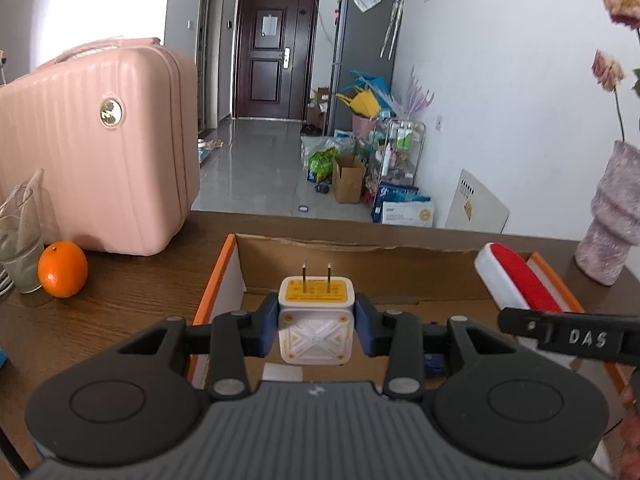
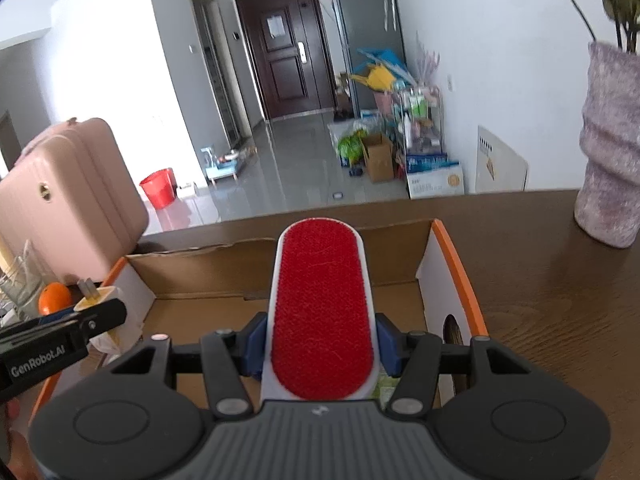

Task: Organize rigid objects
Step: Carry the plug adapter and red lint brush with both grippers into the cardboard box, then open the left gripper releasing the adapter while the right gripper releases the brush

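Charger (image 1: 315,320) with 2 prongs pointing up sits clamped in my left gripper (image 1: 316,326), above the open cardboard box (image 1: 216,280) on the wooden table (image 1: 132,280). My right gripper (image 2: 320,344) is clamped on a red lint brush (image 2: 322,312), also over the box. Orange (image 1: 63,269) and pink suitcase (image 1: 96,152) sit left of the box, vase (image 2: 610,144) to its right.
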Action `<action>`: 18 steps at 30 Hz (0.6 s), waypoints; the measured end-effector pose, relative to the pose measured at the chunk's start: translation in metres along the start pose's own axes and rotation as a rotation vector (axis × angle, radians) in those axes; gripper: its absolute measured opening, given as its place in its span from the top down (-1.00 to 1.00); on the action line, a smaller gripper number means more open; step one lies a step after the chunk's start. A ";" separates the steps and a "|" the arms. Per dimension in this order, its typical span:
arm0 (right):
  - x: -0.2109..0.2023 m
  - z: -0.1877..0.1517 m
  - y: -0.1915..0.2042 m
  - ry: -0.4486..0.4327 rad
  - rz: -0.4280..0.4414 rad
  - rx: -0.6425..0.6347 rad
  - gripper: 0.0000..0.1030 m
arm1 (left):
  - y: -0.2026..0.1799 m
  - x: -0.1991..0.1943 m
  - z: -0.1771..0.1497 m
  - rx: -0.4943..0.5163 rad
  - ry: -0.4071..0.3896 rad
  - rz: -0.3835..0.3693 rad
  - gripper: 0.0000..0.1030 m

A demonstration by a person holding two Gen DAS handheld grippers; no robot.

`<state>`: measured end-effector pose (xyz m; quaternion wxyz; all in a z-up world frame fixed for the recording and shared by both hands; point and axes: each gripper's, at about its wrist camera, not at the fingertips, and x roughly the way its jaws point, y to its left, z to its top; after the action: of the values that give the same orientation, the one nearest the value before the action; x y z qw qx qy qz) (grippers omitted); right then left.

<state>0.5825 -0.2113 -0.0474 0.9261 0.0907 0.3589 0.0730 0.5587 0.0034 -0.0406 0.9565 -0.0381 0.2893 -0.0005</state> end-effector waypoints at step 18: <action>0.002 0.001 -0.003 -0.009 -0.040 -0.010 -0.54 | 0.004 -0.002 -0.002 -0.007 -0.001 0.018 -0.55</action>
<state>0.5846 -0.2140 -0.0482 0.9295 0.0793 0.3559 0.0559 0.5562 0.0076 -0.0415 0.9564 -0.0390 0.2894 0.0091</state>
